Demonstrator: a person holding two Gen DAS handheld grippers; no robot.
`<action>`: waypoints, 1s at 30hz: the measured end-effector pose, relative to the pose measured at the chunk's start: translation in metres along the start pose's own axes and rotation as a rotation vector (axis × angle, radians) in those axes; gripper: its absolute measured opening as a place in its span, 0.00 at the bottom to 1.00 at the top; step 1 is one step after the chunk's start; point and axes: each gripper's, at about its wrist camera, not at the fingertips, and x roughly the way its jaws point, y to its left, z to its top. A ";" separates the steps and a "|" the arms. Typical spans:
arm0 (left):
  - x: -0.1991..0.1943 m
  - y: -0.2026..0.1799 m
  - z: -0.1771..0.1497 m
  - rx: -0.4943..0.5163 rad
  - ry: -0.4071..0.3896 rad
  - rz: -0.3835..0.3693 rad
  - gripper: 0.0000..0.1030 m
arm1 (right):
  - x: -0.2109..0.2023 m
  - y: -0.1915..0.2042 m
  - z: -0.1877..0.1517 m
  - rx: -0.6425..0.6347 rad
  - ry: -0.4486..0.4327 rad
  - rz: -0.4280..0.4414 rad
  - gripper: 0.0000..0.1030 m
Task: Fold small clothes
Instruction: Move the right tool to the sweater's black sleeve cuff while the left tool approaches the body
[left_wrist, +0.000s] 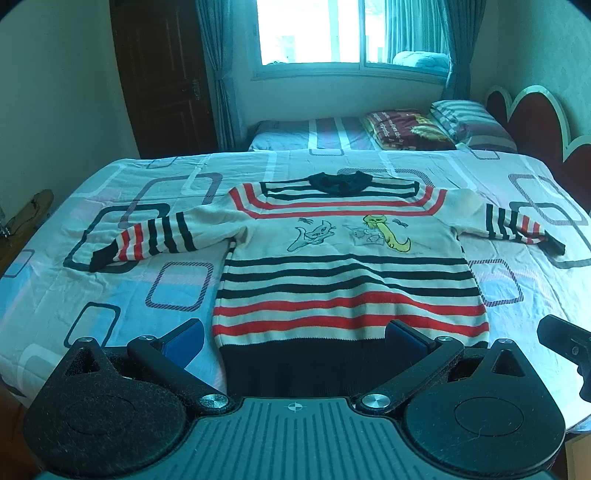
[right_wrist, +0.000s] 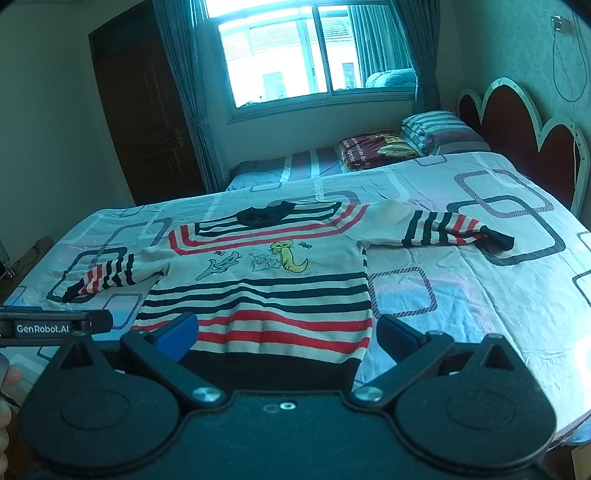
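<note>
Left gripper (left_wrist: 295, 338) jaws wide apart, holding nothing; blue pads (left_wrist: 186, 341) hover over the near dark hem. Right gripper (right_wrist: 288, 338) likewise spread, empty. Hem's near edge hidden behind both gripper bodies. Sweater (left_wrist: 343, 266) lies flat, front up, on the bed (left_wrist: 110, 295), sleeves out left and right: knit, cream with black and red stripes, cartoon animals on chest. Sheet printed with rounded rectangles. Far side: pillows (left_wrist: 465, 118), scalloped headboard (left_wrist: 532, 122), window (left_wrist: 314, 29)

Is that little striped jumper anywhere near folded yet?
Not yet. Done: the sweater lies spread flat on the bed, both sleeves out. In hand: nothing; the left gripper and right gripper hover open by its dark hem. Left: every fold.
</note>
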 end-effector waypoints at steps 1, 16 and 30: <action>0.005 0.001 0.003 0.004 0.001 -0.004 1.00 | 0.004 0.000 0.001 0.004 0.000 -0.009 0.99; 0.111 0.030 0.067 0.042 0.023 -0.066 1.00 | 0.090 0.005 0.023 0.099 0.018 -0.191 0.99; 0.213 0.000 0.103 0.056 0.085 -0.118 1.00 | 0.158 -0.064 0.041 0.187 0.074 -0.368 0.99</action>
